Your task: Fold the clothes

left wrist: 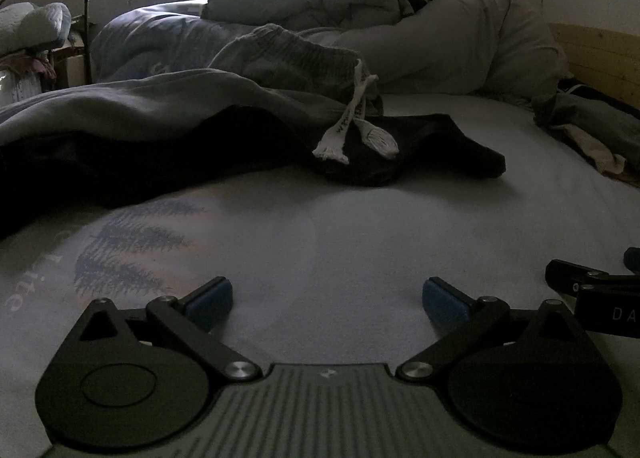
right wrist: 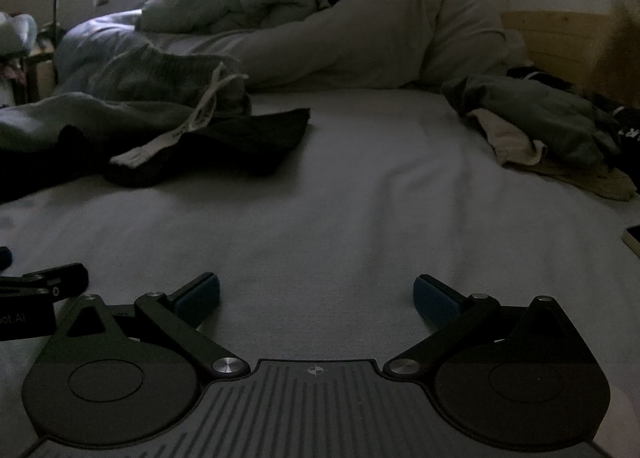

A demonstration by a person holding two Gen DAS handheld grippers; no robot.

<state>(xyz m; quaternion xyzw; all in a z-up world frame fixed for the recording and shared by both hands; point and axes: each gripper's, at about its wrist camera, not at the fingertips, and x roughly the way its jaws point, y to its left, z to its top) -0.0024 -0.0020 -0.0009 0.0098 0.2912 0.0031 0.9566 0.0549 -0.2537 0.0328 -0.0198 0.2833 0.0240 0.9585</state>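
Clothes [left wrist: 200, 118] are lying near the bed's [left wrist: 340, 218] far edge; we are holding both tools [left wrist: 327, 300] [right wrist: 316, 298] wide open, gripping nothing.

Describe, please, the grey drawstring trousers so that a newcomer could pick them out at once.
Start at the bed sheet and look to the heap of clothes on its left side. The grey trousers lie on top, partly over a black garment. Their ribbed waistband and two pale, frayed drawstrings trailing onto the black cloth set them apart.
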